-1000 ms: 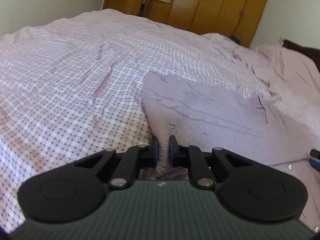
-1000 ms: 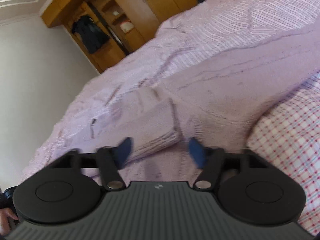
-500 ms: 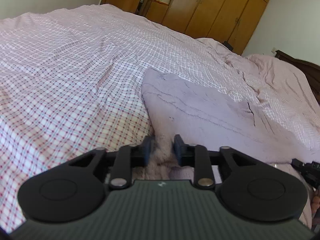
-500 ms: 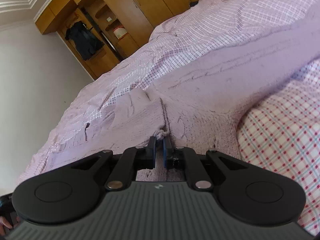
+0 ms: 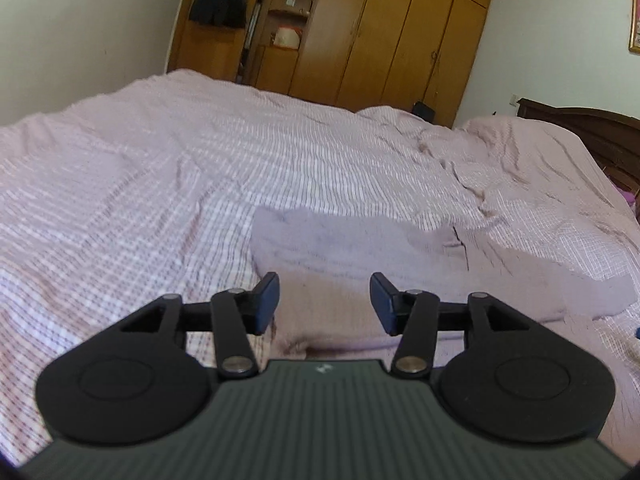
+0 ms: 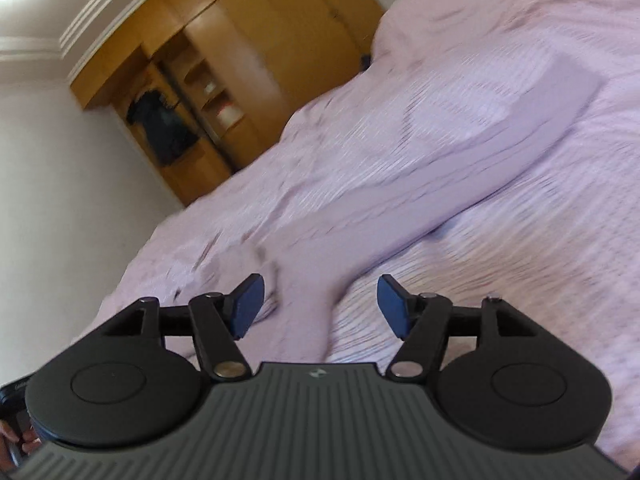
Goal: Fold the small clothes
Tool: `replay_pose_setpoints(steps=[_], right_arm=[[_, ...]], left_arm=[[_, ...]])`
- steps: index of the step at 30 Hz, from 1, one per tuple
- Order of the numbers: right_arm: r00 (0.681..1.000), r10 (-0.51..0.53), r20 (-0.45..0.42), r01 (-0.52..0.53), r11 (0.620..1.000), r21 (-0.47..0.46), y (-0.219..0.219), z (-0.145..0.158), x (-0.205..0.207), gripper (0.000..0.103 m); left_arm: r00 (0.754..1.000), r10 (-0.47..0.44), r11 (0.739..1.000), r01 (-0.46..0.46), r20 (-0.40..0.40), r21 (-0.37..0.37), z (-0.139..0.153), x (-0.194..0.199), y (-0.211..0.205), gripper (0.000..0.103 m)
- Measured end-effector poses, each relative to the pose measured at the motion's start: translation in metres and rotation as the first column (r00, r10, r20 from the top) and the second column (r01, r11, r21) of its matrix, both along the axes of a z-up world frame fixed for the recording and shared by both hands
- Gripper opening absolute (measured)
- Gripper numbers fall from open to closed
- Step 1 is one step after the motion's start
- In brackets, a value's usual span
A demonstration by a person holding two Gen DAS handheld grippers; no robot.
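Note:
A pale lilac knitted garment (image 5: 360, 256) lies on the bed, with a folded layer over its near part. My left gripper (image 5: 324, 302) is open and empty, raised just above the garment's near edge. In the right wrist view, which is blurred and tilted, the same garment (image 6: 400, 208) stretches across the bed. My right gripper (image 6: 318, 306) is open and empty above its near end.
The bed (image 5: 120, 208) has a pink checked sheet with rumpled folds at the far right. A wooden wardrobe (image 5: 380, 28) stands beyond the bed, with a dark headboard (image 5: 600, 128) at the right.
Both grippers have opened and let go of the garment, then lifted back from it. The garment's near edge now lies folded over on the bed.

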State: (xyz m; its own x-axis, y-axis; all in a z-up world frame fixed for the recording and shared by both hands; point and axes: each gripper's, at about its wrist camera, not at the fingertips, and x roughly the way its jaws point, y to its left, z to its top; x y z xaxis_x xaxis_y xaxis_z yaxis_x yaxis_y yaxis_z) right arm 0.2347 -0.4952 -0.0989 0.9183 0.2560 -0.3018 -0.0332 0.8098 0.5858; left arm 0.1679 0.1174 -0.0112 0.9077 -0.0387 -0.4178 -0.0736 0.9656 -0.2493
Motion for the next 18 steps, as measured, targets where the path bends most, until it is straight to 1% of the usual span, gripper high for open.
replay_pose_setpoints(steps=[1, 2, 3, 4, 7, 10, 12, 13, 15, 18], right_arm=[[1.000, -0.021, 0.003, 0.021, 1.000, 0.013, -0.008, 0.000, -0.001, 0.070], [0.999, -0.046, 0.002, 0.046, 0.998, 0.033, -0.019, 0.000, 0.000, 0.070], [0.998, -0.062, 0.001, 0.062, 0.997, 0.049, -0.029, -0.001, 0.001, 0.070], [0.996, -0.087, 0.001, 0.087, 0.994, 0.068, -0.041, -0.002, 0.005, 0.070], [0.986, -0.164, -0.004, 0.164, 0.982, 0.098, -0.077, -0.009, 0.017, 0.070], [0.970, -0.242, -0.029, 0.244, 0.961, 0.127, -0.114, -0.017, 0.040, 0.070], [0.955, -0.293, -0.042, 0.296, 0.949, 0.108, -0.136, -0.022, 0.054, 0.070], [0.946, -0.317, -0.064, 0.323, 0.941, 0.099, -0.146, -0.026, 0.061, 0.070], [0.937, -0.332, -0.111, 0.341, 0.937, 0.080, -0.160, -0.034, 0.070, 0.070], [0.932, -0.346, -0.109, 0.355, 0.932, 0.079, -0.176, -0.045, 0.075, 0.070]], left_arm=[[1.000, 0.002, 1.000, -0.002, -0.001, 0.006, 0.002, 0.000, -0.002, 0.061], [1.000, 0.008, 1.000, -0.008, 0.001, 0.011, 0.005, -0.001, -0.004, 0.064], [1.000, 0.009, 1.000, -0.009, 0.010, 0.014, 0.006, -0.004, -0.004, 0.070], [1.000, 0.003, 1.000, -0.003, 0.023, 0.022, 0.007, -0.005, -0.005, 0.073], [1.000, -0.011, 0.998, 0.010, 0.025, 0.054, 0.006, -0.004, -0.007, 0.075], [1.000, -0.012, 0.999, 0.011, 0.021, 0.044, 0.003, 0.000, -0.006, 0.075], [1.000, -0.003, 0.999, 0.002, 0.020, 0.044, 0.000, 0.001, -0.007, 0.075], [1.000, 0.001, 0.999, -0.001, 0.017, 0.047, -0.001, 0.000, -0.007, 0.075], [1.000, 0.011, 0.998, -0.012, 0.009, 0.058, -0.003, 0.003, -0.007, 0.075], [0.999, 0.028, 0.999, -0.029, 0.028, 0.044, -0.003, 0.006, -0.007, 0.075]])
